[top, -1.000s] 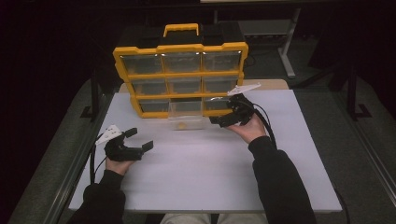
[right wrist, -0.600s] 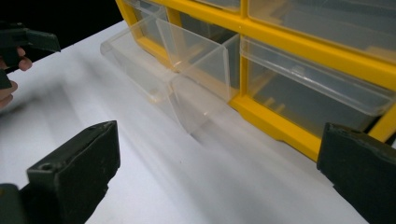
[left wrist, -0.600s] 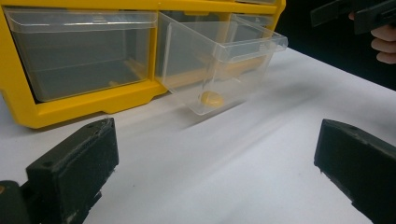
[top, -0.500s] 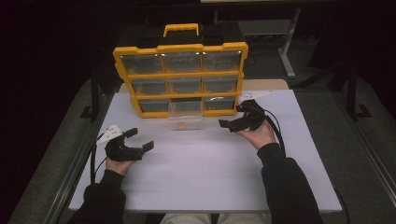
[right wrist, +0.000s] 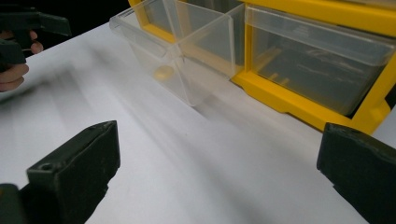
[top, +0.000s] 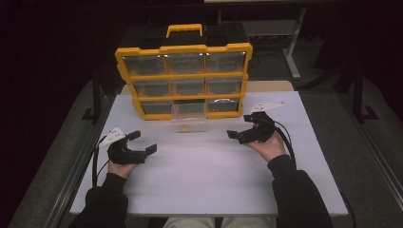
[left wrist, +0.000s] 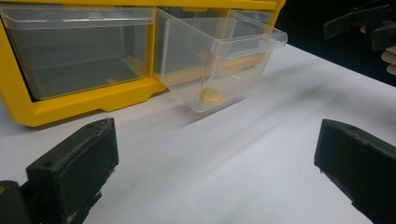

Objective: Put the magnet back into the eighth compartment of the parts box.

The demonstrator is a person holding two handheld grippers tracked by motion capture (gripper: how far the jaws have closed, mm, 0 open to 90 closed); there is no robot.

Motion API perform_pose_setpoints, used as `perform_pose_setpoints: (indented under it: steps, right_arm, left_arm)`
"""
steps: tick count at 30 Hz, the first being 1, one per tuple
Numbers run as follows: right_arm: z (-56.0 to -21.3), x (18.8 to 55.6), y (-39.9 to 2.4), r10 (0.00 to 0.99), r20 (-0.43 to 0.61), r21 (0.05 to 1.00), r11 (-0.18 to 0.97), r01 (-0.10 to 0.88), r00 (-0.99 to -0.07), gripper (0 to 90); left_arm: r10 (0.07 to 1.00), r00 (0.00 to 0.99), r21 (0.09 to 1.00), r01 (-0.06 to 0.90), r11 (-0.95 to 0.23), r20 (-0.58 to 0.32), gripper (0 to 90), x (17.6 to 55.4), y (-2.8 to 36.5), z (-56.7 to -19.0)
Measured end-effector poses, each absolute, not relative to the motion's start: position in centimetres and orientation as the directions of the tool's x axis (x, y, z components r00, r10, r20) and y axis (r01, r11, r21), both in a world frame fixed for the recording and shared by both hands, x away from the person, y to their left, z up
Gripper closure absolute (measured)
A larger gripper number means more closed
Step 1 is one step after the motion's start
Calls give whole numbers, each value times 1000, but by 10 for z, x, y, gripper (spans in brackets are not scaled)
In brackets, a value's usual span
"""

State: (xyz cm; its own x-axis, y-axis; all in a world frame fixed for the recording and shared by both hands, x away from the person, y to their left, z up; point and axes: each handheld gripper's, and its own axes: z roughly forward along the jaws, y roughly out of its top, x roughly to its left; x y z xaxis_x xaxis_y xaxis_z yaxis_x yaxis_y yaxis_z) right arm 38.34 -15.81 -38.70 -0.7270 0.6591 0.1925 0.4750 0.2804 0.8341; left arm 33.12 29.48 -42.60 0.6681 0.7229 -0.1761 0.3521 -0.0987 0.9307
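Observation:
A yellow organizer (top: 185, 49) with clear drawers stands at the back of the white table. Its bottom middle drawer (top: 189, 121) is pulled out, and a small yellow piece (top: 184, 127) lies in it. The left gripper view shows that drawer (left wrist: 219, 60) and piece (left wrist: 210, 96) ahead. My left gripper (top: 143, 141) rests open at the front left, apart from the organizer. My right gripper (top: 240, 126) is open to the right of the drawer, holding nothing. In the right gripper view the drawer (right wrist: 187, 51) and the piece (right wrist: 164, 72) sit ahead on the left.
The white table top (top: 204, 180) spreads between and in front of both hands. Dark floor and a metal stand leg (top: 291, 52) lie beyond the table. The other hand's gripper (left wrist: 364, 25) shows far off in the left gripper view.
My right gripper has drawn back from the organizer's front, moving right and toward the person. The left gripper has stayed put.

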Motion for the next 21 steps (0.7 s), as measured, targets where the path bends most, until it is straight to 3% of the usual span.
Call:
perform_pose_setpoints:
  steps: [21]
  right_arm:
    - [-397,365,-190,691,202,848,231,477,-694,0]
  left_arm:
    - [723,668,929,356,-104,-176,0,331,294,-426]
